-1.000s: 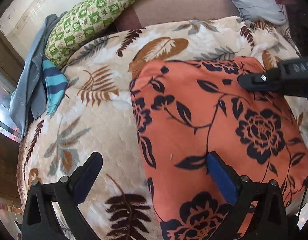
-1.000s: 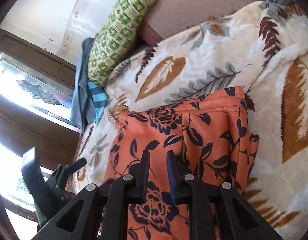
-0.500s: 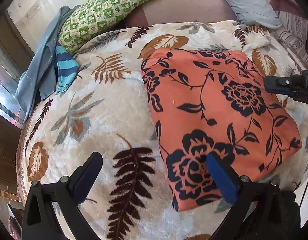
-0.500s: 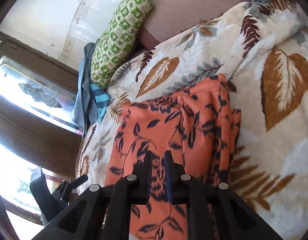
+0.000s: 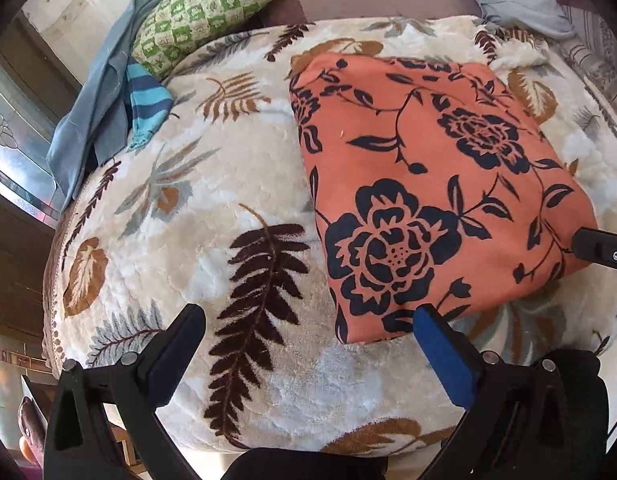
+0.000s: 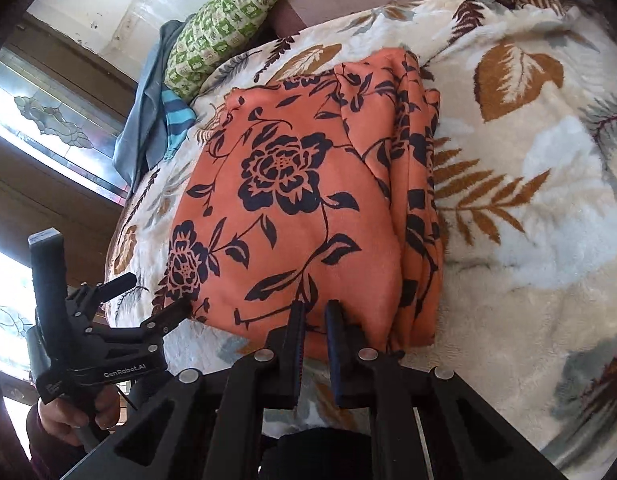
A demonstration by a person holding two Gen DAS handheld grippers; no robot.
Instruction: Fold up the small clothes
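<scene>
Currently: left gripper (image 5: pixel 308 336) fingers standing wide, holding nothing; right gripper (image 6: pixel 314 316) fingers nearly closed, empty, hovering at folded garment (image 6: pixel 308 200) edge.

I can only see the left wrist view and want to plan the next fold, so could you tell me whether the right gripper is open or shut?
Observer: The right gripper is shut, fingers almost together, at the near edge of the orange cloth.
Operator: Thank you. How does the cloth's right side look?
Observer: The folded layers lie stacked there, roughly even along that edge.
Operator: And where does my left gripper sit?
Observer: The left gripper is open, its tips right beside the cloth's near left corner; I cannot tell whether they touch it.
</scene>
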